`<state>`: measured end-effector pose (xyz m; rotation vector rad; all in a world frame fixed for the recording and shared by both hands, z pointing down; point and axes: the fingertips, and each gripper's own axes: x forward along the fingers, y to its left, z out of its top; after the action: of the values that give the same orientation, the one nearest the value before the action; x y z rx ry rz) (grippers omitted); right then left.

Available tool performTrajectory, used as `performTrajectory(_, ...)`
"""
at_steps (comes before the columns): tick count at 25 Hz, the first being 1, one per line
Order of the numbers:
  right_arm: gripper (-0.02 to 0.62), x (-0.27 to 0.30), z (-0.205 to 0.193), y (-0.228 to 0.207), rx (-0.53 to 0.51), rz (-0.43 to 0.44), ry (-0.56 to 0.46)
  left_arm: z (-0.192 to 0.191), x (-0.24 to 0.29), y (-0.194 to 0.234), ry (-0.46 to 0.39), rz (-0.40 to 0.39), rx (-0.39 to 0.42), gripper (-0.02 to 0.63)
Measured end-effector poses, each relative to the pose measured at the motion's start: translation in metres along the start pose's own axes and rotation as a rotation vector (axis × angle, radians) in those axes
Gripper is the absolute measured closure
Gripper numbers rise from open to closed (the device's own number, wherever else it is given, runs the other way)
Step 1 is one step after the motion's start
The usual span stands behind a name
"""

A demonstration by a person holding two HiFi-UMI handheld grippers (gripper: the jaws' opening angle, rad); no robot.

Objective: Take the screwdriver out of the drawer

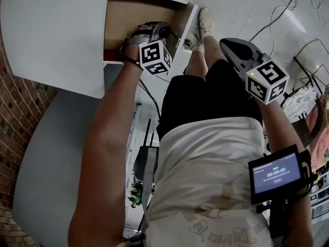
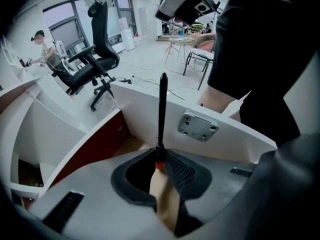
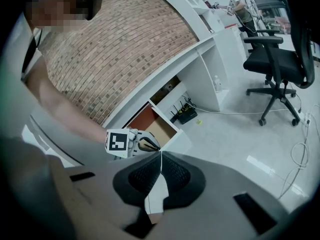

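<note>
The drawer (image 1: 134, 19) stands open, showing its wooden bottom and white front panel (image 2: 220, 134) with a metal plate (image 2: 198, 125). My left gripper (image 1: 158, 29) reaches into the drawer and is shut on the screwdriver (image 2: 162, 104). The black shaft sticks straight up past the jaws, and a red collar sits right at the pads. The handle is hidden between the jaws. My right gripper (image 1: 227, 43) hangs in the air to the right of the drawer, shut with nothing in it. From the right gripper (image 3: 161, 156) view, the left gripper (image 3: 131, 143) shows at the open drawer (image 3: 161, 126).
A white desk top (image 1: 56, 35) covers the drawer's left side, with a brick wall (image 3: 115, 49) under the counter. Black office chairs (image 2: 92, 64) (image 3: 275, 59) and cables (image 1: 288, 4) occupy the floor. The person's legs and shoes (image 1: 201, 27) stand beside the drawer.
</note>
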<state>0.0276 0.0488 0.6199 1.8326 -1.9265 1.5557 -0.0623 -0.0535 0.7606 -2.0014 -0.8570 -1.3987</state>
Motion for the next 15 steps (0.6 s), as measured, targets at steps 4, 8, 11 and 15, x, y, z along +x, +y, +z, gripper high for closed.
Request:
performTrajectory(4,0.572,0.004,0.004,0.003,-0.02,0.015,0.002,0.003,-0.008,0.009,-0.008,0.026,-0.083,0.534)
performTrajectory(8,0.572,0.008,0.011,0.008,-0.04,0.032,0.006,0.004,-0.014,0.011,-0.015,0.043,-0.202,0.534)
performTrajectory(11,0.572,0.012,0.018,0.008,-0.061,0.039,-0.001,0.002,-0.017,0.014,-0.02,0.061,-0.262,0.534)
performTrajectory(15,0.572,0.016,0.02,0.009,-0.078,0.045,-0.003,-0.002,-0.025,0.012,-0.024,0.077,-0.32,0.534)
